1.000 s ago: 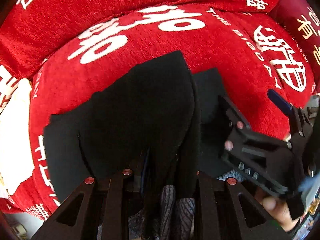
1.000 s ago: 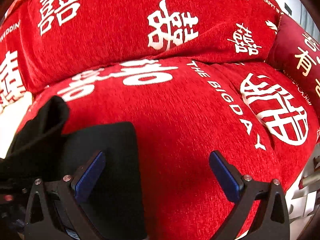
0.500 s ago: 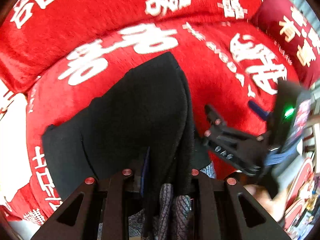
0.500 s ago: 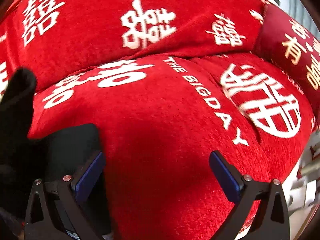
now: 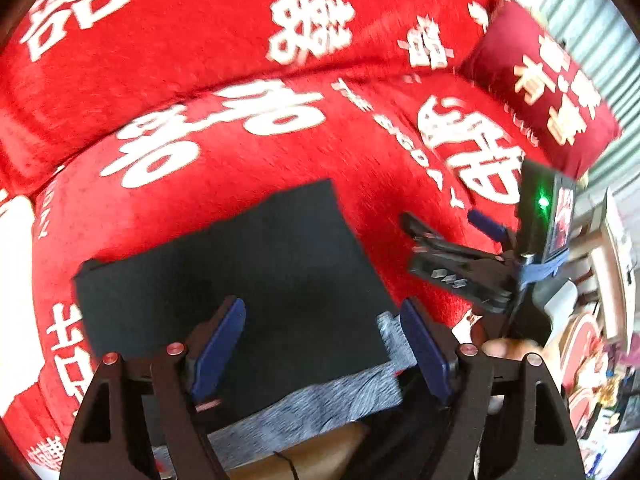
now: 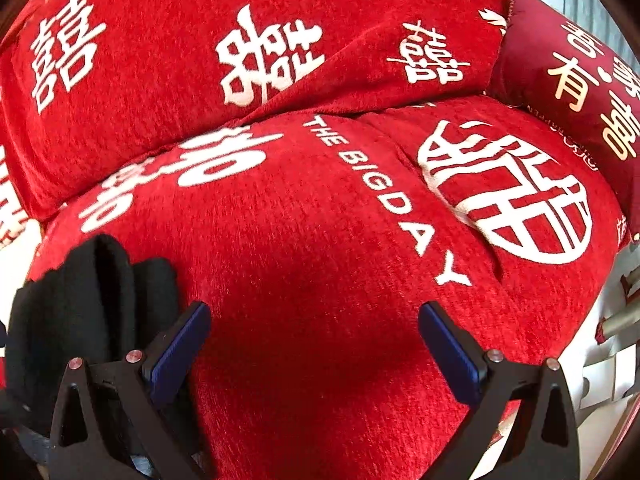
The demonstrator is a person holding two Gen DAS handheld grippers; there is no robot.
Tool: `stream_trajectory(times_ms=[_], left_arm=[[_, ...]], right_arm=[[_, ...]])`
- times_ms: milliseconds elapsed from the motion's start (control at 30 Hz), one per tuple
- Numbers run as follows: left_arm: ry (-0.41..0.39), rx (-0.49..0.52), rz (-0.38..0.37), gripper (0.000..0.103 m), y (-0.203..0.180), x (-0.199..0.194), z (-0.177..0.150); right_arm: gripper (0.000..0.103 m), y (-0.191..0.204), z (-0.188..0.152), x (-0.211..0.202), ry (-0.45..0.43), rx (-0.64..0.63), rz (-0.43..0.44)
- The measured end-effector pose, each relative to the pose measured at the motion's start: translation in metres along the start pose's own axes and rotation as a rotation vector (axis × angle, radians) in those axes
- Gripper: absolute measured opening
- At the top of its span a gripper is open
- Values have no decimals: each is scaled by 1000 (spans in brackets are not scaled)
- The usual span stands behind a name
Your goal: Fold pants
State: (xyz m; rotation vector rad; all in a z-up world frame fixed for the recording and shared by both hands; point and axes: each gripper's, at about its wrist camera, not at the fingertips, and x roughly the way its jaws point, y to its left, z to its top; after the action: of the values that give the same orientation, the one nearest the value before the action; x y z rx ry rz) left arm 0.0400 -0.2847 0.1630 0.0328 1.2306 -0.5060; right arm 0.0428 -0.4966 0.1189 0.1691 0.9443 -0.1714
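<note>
A red sofa cover [image 6: 320, 280] printed with white double-happiness characters and the words "THE BIGDAY" fills my view, draped over both seat and backrest. At my far right a darker red cushion [image 6: 568, 92] with gold characters leans against the backrest. Past the seat's right edge I see blurred, colourful clutter [image 5: 600, 380].

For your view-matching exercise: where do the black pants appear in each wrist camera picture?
Left wrist: the black pants lie flat at lower centre, beneath the opening left gripper.
Right wrist: they sit bunched at the lower left edge.
Shared landmark: the round white emblem on the red cover.
</note>
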Motion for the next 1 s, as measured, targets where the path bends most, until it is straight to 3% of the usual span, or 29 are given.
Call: stream_trajectory(times_ms=[67,167,300,467,533,600,700,800,933,1000], left_arm=[[-29,-39,57,81,29,-9,-10],[-18,-137,177,81,79,-5,-28],[9,-322,202,81,142,5,-60],[-3,-408,203,81,162,18,-84],[-9,-398,231,90,157,24,-84],[-34,-367,299,94,152,22,-85],[-45,-324,320,94,146,23,-84],[-51,-331,288,94,148,20,-83],[-39,-352,251,95,151,27,-85],[-39,-365,261,102,152,30,-86]], right_arm=[[103,-4,2,-8,0,35,79],[103,-7,-2,-18,55,90,283],[103,19,-21,-19,168,-6,396],[99,73,-57,-29,203,-199,427],[82,96,-66,-33,191,-274,409],[53,118,-72,-35,175,-363,334],[35,128,-64,-45,140,-388,319],[32,118,-54,-50,111,-352,327],[32,100,-62,-18,182,-265,330],[35,101,-66,-16,171,-261,330]])
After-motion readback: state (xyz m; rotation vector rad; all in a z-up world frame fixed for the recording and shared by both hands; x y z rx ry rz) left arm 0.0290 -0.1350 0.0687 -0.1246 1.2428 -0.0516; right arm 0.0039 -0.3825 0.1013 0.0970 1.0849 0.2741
